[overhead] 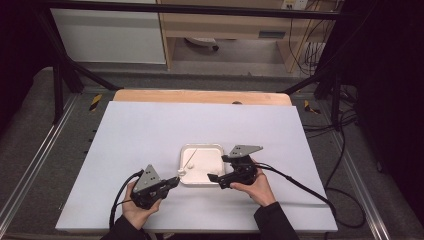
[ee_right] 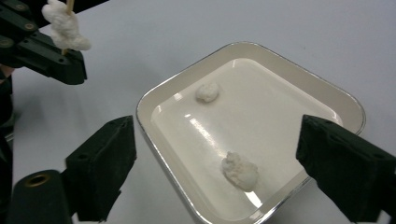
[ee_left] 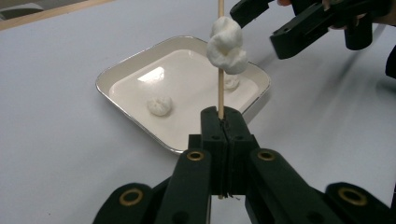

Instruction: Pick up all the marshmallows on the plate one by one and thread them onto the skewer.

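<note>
A thin wooden skewer stands between the jaws of my left gripper, which is shut on its lower end. Two white doughy lumps are threaded on the skewer. In the high view my left gripper sits at the front left corner of a white square tray. Two more white lumps lie loose in the tray. My right gripper is open wide over the tray's near right side, one loose lump lying below the gap. In the high view the right gripper is at the tray's right edge.
The tray rests on a white sheet covering the table, whose wooden far edge shows. Black cables trail from both grippers toward the table's front and right. Dark frame bars stand at the far corners.
</note>
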### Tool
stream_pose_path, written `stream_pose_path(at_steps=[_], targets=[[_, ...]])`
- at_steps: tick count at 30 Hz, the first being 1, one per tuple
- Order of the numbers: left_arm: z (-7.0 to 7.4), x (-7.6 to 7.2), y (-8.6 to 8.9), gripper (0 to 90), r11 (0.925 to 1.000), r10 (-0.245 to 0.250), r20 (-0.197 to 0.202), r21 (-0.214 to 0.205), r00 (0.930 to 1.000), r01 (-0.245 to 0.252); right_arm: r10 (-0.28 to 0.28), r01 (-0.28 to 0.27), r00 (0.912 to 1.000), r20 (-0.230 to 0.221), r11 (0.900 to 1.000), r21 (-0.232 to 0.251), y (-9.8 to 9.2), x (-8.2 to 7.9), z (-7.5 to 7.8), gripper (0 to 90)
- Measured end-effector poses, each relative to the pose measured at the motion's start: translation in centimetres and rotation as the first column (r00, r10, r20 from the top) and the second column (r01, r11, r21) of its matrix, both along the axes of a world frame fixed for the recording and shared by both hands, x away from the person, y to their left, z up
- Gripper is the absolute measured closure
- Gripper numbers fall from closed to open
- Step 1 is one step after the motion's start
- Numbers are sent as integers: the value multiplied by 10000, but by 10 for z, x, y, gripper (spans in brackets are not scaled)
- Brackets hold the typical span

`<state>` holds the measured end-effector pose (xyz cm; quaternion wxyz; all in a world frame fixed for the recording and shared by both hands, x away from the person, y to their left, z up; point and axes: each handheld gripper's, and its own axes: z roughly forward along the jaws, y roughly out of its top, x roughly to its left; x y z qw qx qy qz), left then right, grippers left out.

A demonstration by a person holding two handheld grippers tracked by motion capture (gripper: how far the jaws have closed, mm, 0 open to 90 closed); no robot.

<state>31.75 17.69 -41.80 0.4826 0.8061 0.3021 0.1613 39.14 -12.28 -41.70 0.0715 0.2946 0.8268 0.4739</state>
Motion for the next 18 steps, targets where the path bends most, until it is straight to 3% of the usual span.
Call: stream_pose_path(at_steps=[9, 18], targets=[[-2, 1, 2, 887, 10000, -6, -110, 6, 9999, 6, -228, 184, 9989, -416, 9944, -1037, 8, 13, -22, 391], [-3, 2, 0, 887, 10000, -56, -152, 26, 9999, 57, -377, 300, 9981, -489, 9882, -1501, 11, 17, -31, 518]])
